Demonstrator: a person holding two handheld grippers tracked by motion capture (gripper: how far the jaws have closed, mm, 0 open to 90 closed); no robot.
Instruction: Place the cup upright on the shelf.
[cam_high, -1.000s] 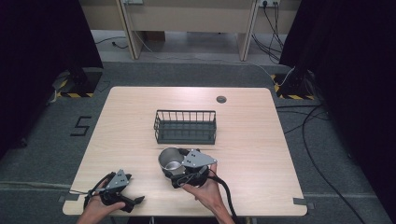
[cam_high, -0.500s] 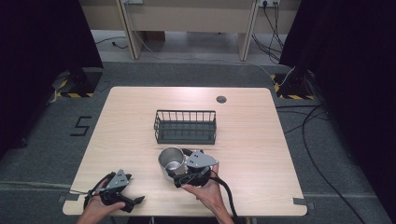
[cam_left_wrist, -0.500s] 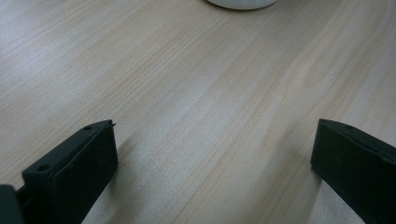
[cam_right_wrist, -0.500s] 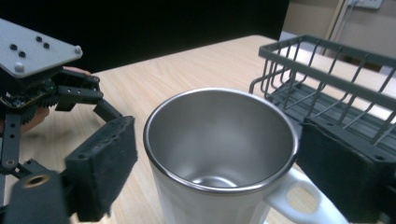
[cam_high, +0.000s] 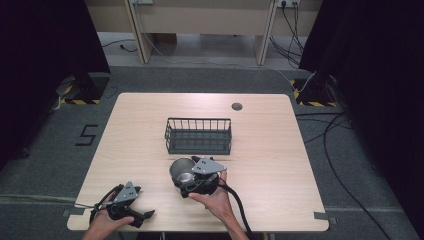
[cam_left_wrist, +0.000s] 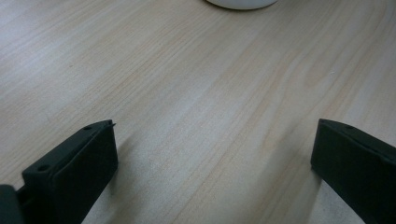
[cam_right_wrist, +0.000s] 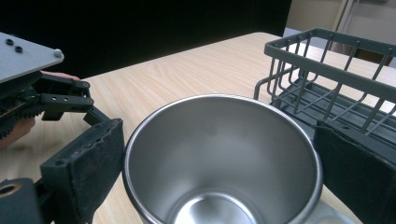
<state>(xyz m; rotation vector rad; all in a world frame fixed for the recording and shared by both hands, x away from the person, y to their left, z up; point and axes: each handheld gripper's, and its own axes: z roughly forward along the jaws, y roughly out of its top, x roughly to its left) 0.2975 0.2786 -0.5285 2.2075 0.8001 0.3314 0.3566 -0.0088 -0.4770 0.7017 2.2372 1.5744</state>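
**Steel cup held between the right tool's jaws, just in front of the wire basket**

The right tool (cam_high: 192, 181) sits at the near middle of the table (cam_high: 280, 150), held from below by the person's right hand (cam_high: 216, 200); its two black jaws are closed in on a steel cup (cam_high: 181, 169), one against each side of the rim. In the right gripper view the cup (cam_right_wrist: 224, 158) opens toward the camera, empty and shiny inside, with the jaw pads pressing its wall at left and right; whether the cup's base rests on the table or is lifted I cannot tell. The dark wire basket (cam_high: 198, 135) stands at the middle of the table, just beyond the cup and apart from it; the same basket (cam_right_wrist: 327, 79) shows at the right of the right gripper view, empty.

The left tool (cam_high: 131, 210) lies low at the near left corner of the table, gripped by the left hand (cam_high: 102, 225), well apart from the cup; its jaws are spread wide with nothing between them, bare wood showing in the gap. At the top edge of the left gripper view sits the rim of a pale round thing (cam_left_wrist: 242, 3), too cut off to identify. A small dark round cap (cam_high: 237, 106) is set in the far side of the table; black cables (cam_high: 345, 125) trail on the grey floor to the right.
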